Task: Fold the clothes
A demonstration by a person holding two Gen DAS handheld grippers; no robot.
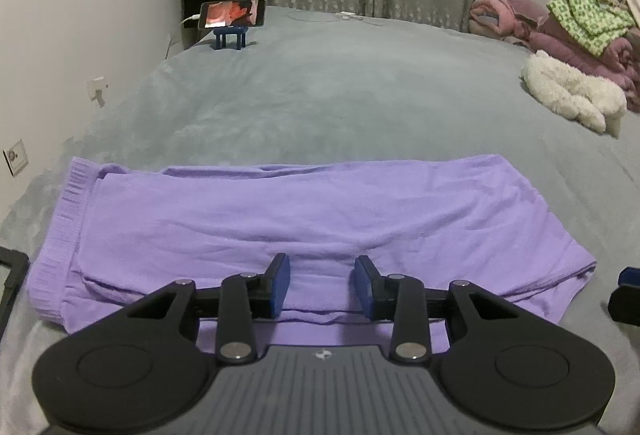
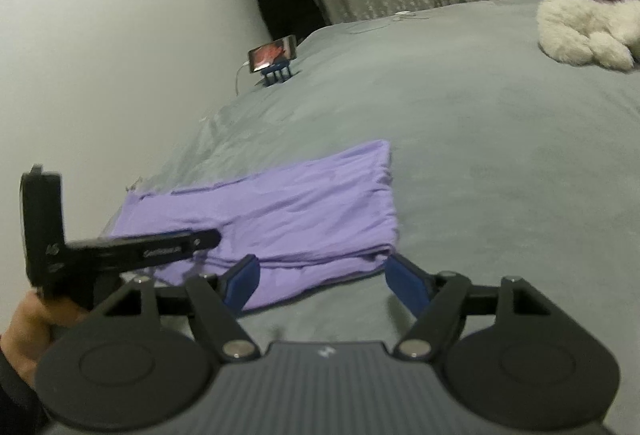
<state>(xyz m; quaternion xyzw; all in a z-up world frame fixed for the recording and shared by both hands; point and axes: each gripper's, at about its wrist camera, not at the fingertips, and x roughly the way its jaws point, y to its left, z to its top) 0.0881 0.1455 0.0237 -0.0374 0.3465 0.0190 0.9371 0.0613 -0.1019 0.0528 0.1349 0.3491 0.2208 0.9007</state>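
Note:
A lilac knit garment (image 1: 256,223) lies folded into a long flat band on the grey bedspread (image 1: 340,95), ribbed hem at the left. My left gripper (image 1: 322,285) is open, its blue pads just above the garment's near edge, holding nothing. In the right wrist view the same garment (image 2: 288,211) lies ahead and left. My right gripper (image 2: 320,285) is open wide over the garment's near right corner, empty. The left gripper's body and the hand holding it (image 2: 60,255) show at the left of that view.
A phone on a blue stand (image 1: 232,15) plays video at the bed's far left, with a cable. A white fluffy garment (image 1: 572,95) and a pile of pink, green and black clothes (image 1: 580,23) lie at the far right. A wall runs along the left, curtains behind.

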